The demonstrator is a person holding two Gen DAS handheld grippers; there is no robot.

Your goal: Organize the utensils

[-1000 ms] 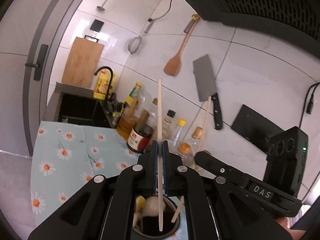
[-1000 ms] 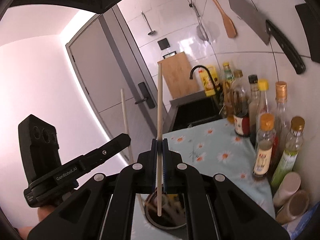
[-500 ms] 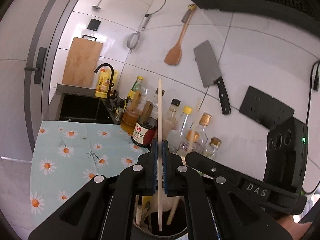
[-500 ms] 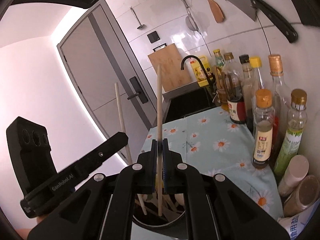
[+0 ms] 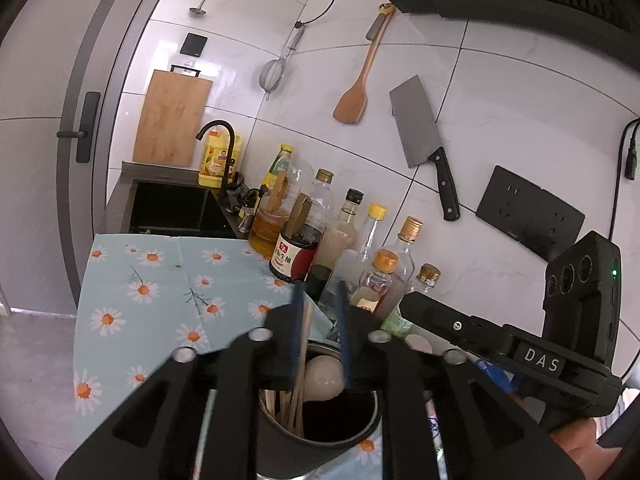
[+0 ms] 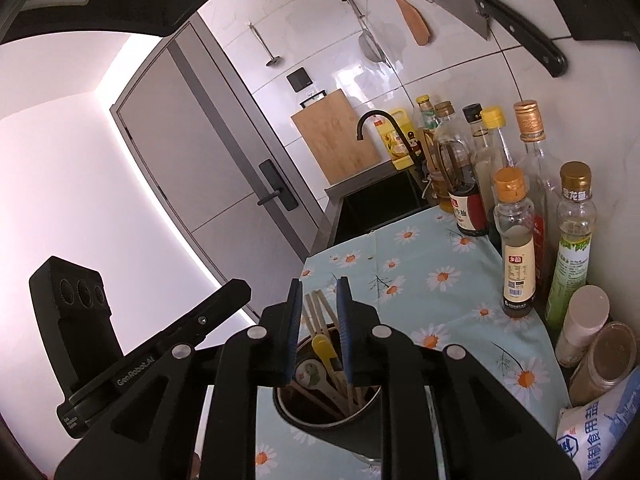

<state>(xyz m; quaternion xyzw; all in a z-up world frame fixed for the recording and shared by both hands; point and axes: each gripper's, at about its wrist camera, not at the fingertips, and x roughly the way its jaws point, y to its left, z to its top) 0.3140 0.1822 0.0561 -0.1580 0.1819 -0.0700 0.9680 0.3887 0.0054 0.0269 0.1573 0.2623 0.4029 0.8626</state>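
the daisy-print cloth (image 6: 440, 280) fills the middle of both views, with the dark utensil cup (image 5: 320, 436) at lower centre holding chopsticks (image 6: 316, 312) and spoons. my left gripper (image 5: 319, 332) and right gripper (image 6: 319, 332) stand over its mouth, jaws just opened, nothing pinched, each chopstick dropped in. i judge this the release step; next i should lift both clear without snagging the sticks.

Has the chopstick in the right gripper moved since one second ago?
Yes. The right gripper has just been opening; the chopstick dropped into the holder, no longer reaching the door handle's height.
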